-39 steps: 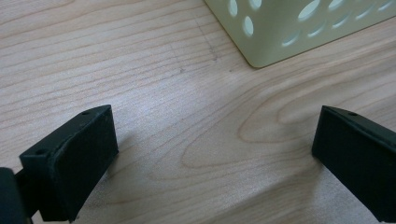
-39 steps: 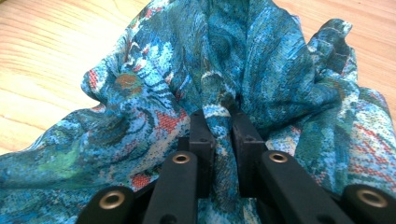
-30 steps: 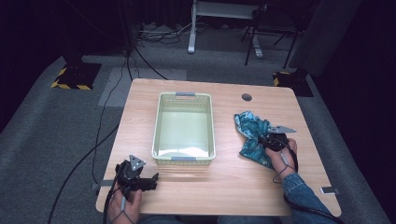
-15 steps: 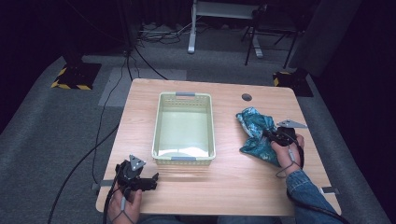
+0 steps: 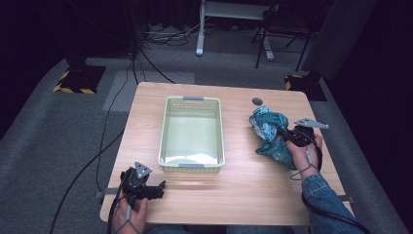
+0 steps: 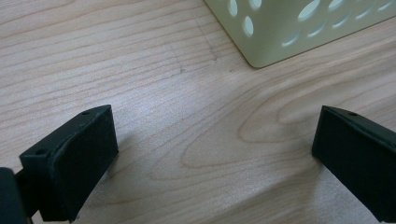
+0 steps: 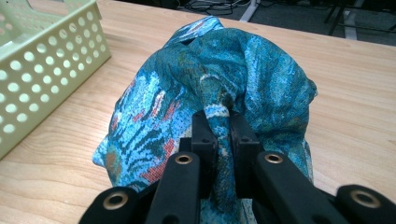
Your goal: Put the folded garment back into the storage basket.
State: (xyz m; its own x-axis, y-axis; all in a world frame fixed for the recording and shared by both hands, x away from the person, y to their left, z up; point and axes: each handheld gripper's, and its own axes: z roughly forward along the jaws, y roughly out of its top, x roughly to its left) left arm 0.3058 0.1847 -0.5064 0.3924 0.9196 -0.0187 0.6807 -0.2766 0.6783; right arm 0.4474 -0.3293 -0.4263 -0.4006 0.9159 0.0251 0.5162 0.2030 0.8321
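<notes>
The right gripper (image 7: 219,122) pinches a fold of the teal patterned cloth (image 7: 219,79), right of the empty perforated basket (image 5: 192,134).

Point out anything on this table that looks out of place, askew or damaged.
Nothing stands out. The basket sits square and empty, and the blue cloth is crumpled because the right gripper pinches a fold of it.
</notes>
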